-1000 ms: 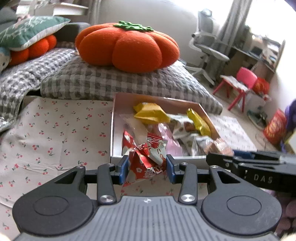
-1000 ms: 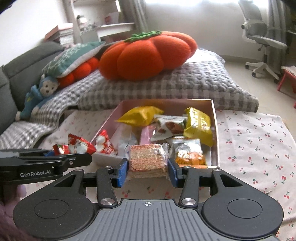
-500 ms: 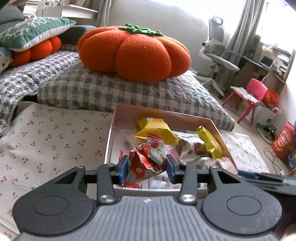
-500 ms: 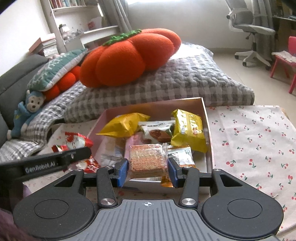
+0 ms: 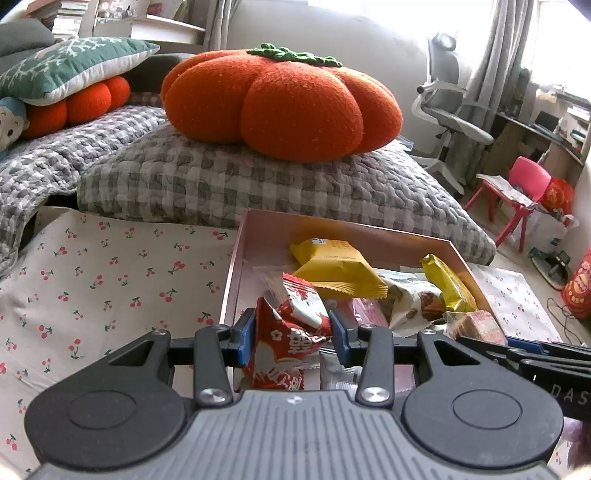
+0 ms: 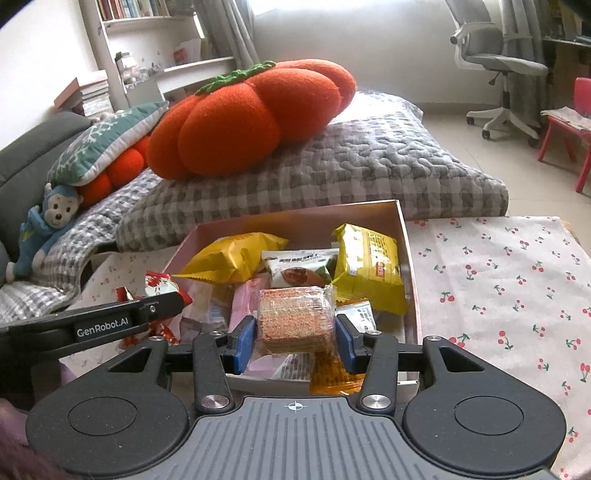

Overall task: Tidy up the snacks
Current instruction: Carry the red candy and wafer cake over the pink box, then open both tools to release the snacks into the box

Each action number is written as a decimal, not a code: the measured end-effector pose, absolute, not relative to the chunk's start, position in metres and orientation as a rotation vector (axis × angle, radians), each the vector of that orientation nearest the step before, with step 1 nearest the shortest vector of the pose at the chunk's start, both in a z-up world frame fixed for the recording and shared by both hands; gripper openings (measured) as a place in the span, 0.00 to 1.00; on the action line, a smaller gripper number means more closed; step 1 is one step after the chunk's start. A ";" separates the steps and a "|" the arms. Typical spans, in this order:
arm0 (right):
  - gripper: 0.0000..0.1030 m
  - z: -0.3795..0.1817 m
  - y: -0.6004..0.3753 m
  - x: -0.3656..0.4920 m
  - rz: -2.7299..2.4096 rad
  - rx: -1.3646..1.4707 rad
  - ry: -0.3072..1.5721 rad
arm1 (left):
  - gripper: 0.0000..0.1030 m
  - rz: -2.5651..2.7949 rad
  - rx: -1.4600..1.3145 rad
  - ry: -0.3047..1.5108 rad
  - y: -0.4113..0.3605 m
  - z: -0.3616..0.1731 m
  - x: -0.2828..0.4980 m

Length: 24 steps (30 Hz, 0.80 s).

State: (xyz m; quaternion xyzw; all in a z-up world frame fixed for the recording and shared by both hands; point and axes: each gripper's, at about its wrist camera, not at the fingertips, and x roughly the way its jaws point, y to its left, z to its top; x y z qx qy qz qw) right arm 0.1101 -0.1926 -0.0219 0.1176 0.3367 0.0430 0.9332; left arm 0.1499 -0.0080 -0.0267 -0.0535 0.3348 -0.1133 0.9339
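Daylight floods both views from windows at the back, washing out the upper right of the left view and the wall (image 6: 332,33) behind the pumpkin cushion (image 6: 251,118) in the right view. Colours are bright, shadows soft. The snack wrappers in the box (image 5: 369,236) show small shiny glints. The fisheye lens bends the shelves (image 6: 147,48) and curtains (image 5: 506,74), and the corners go dark and blurred.

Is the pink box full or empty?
Fairly full: the pink box holds many wrapped snacks, piled over most of its floor.
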 end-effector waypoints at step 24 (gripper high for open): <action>0.73 -0.010 -0.195 0.104 0.112 0.293 0.663 | 0.70 -0.244 -0.077 0.679 -0.015 -0.019 0.140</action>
